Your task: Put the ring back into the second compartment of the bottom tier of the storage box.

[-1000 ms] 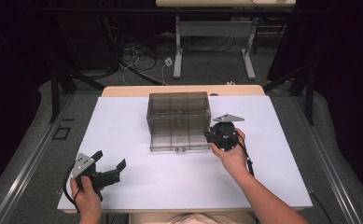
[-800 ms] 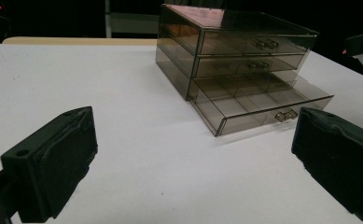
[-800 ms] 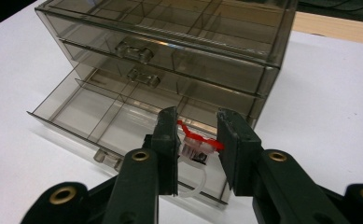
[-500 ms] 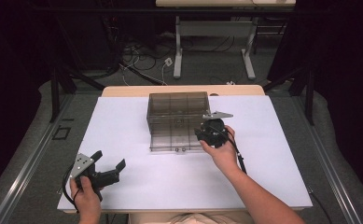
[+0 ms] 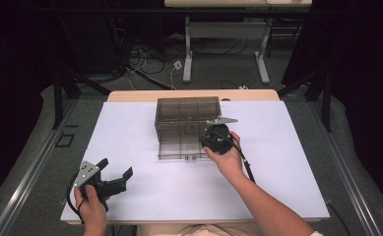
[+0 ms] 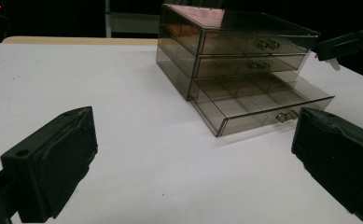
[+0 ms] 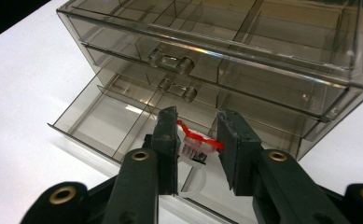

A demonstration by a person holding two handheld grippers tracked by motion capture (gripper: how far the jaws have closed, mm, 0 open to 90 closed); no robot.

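A smoky clear three-drawer box (image 5: 184,114) stands mid-table with its bottom drawer (image 5: 178,147) pulled out. In the right gripper view, my right gripper (image 7: 198,122) is shut on a small red-and-white piece (image 7: 200,143) and holds it just above the open bottom drawer (image 7: 109,119), right of the middle. In the high view, the right gripper (image 5: 215,140) hangs over the drawer's right half. My left gripper (image 5: 115,168) rests at the table's front left, jaws wide open and empty. The left gripper view looks between those jaws (image 6: 193,128) at the box (image 6: 235,46) and its open drawer (image 6: 258,100).
A white sheet (image 5: 287,162) covers the table, bare around the box. The open drawer is split into compartments that look empty. Beyond the far table edge (image 5: 130,96) lie cables and metal table legs on a dark floor.
My right gripper has moved left with the red-and-white piece, from beside the box's right front corner to over the open drawer. The left gripper has stayed put.
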